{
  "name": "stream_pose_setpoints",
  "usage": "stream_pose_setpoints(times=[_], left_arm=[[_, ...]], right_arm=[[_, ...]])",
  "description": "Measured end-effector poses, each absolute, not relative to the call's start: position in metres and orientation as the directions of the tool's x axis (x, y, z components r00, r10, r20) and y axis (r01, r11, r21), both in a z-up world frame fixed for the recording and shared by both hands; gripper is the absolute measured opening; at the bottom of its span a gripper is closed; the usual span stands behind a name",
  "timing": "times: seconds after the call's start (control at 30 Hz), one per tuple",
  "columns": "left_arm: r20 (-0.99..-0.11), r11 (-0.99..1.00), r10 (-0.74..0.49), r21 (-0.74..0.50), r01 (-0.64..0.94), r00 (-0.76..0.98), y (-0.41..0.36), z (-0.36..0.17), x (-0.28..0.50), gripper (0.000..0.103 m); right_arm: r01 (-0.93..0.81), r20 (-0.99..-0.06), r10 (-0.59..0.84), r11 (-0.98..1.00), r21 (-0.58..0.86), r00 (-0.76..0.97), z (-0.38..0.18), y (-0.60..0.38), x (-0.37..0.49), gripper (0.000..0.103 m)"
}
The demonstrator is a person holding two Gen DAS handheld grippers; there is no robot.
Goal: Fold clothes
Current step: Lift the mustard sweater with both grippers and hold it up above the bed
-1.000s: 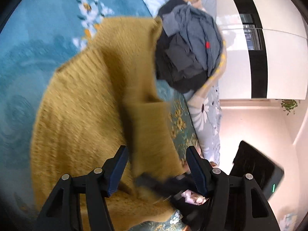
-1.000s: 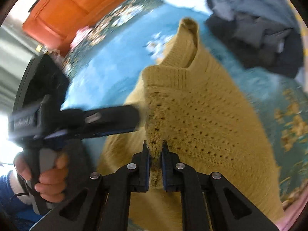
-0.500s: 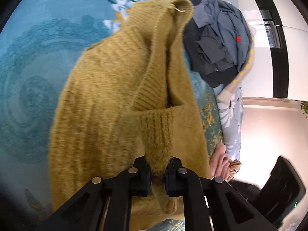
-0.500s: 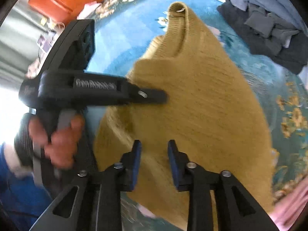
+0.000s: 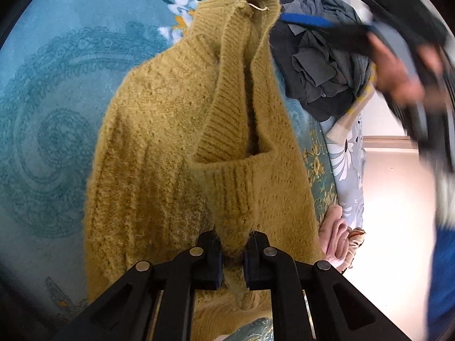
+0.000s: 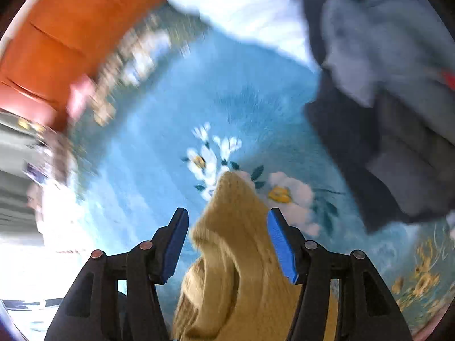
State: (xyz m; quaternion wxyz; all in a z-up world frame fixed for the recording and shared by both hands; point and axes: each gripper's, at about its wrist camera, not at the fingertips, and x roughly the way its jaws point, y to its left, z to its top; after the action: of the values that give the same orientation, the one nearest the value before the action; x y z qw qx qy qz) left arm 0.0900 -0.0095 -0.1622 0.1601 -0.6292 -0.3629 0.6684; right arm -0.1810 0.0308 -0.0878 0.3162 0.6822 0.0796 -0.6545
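A mustard knitted sweater [image 5: 159,147] lies on a blue floral bedspread [image 5: 57,91], its neckline pointing away. My left gripper [image 5: 231,253] is shut on the ribbed cuff of a sleeve [image 5: 236,199] folded over the body. My right gripper [image 6: 227,244] is open, its blue pads either side of the sweater's collar end [image 6: 233,216] without closing on it. In the left wrist view the right gripper [image 5: 355,28] is a blurred shape at the upper right, beyond the collar.
A pile of dark grey and blue clothes [image 5: 324,65] lies to the right of the sweater, also in the right wrist view [image 6: 392,99]. An orange headboard [image 6: 57,34] stands at the far left. Pink cloth [image 5: 335,238] sits at the bed's right edge.
My left gripper closed on the sleeve cuff and holds it. My right gripper let go of the sweater, opened wide and swung up to the collar end.
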Motion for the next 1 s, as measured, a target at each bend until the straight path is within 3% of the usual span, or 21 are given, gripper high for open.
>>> stream_pose_setpoints(times=[0.2,0.23,0.27,0.3,0.43,0.5,0.67,0.77,0.87,1.0], left_arm=[[-0.733,-0.699,0.663,-0.679,0.225,-0.151,-0.01,-0.158,0.088,0.011],[-0.737,-0.704,0.659,-0.675,0.219,-0.152,-0.011,-0.155,0.089,0.011],[-0.744,-0.715,0.65,-0.668,0.205,-0.156,-0.013,-0.152,0.09,0.011],[-0.75,-0.726,0.642,-0.661,0.191,-0.159,-0.014,-0.148,0.091,0.01],[-0.786,-0.786,0.577,-0.608,0.11,-0.223,-0.021,-0.118,0.092,0.009],[-0.798,-0.819,0.54,-0.572,0.051,-0.267,-0.026,-0.095,0.09,0.009],[-0.778,-0.902,0.428,-0.404,-0.155,-0.46,-0.047,0.01,0.068,0.009],[-0.694,-0.928,0.372,-0.279,-0.245,-0.617,-0.058,0.101,0.064,0.009],[-0.58,-0.943,0.321,-0.124,-0.309,-0.748,-0.058,0.186,0.077,0.009],[-0.455,-0.938,0.242,0.117,-0.327,-0.857,-0.046,0.251,0.125,0.009]], right_arm=[[0.463,-0.96,-0.232,-0.841,0.279,0.158,-0.104,0.04,-0.181,0.057],[0.451,-0.961,-0.223,-0.85,0.273,0.161,-0.105,0.043,-0.181,0.051],[0.439,-0.963,-0.215,-0.858,0.266,0.163,-0.107,0.047,-0.18,0.029],[0.428,-0.964,-0.207,-0.866,0.259,0.166,-0.108,0.05,-0.179,0.017],[0.38,-0.969,-0.174,-0.896,0.23,0.177,-0.115,0.064,-0.177,0.015],[0.324,-0.949,-0.283,-0.893,0.313,0.136,-0.083,0.089,-0.178,0.015],[0.185,-0.785,-0.617,-0.779,0.6,-0.052,0.027,0.167,-0.18,0.015],[0.131,-0.625,-0.758,-0.65,0.749,-0.186,0.093,0.214,-0.182,0.015],[0.208,-0.502,-0.816,-0.565,0.799,-0.286,0.161,0.239,-0.152,0.015],[0.35,-0.333,-0.861,-0.47,0.81,-0.385,0.25,0.267,-0.103,0.015]])
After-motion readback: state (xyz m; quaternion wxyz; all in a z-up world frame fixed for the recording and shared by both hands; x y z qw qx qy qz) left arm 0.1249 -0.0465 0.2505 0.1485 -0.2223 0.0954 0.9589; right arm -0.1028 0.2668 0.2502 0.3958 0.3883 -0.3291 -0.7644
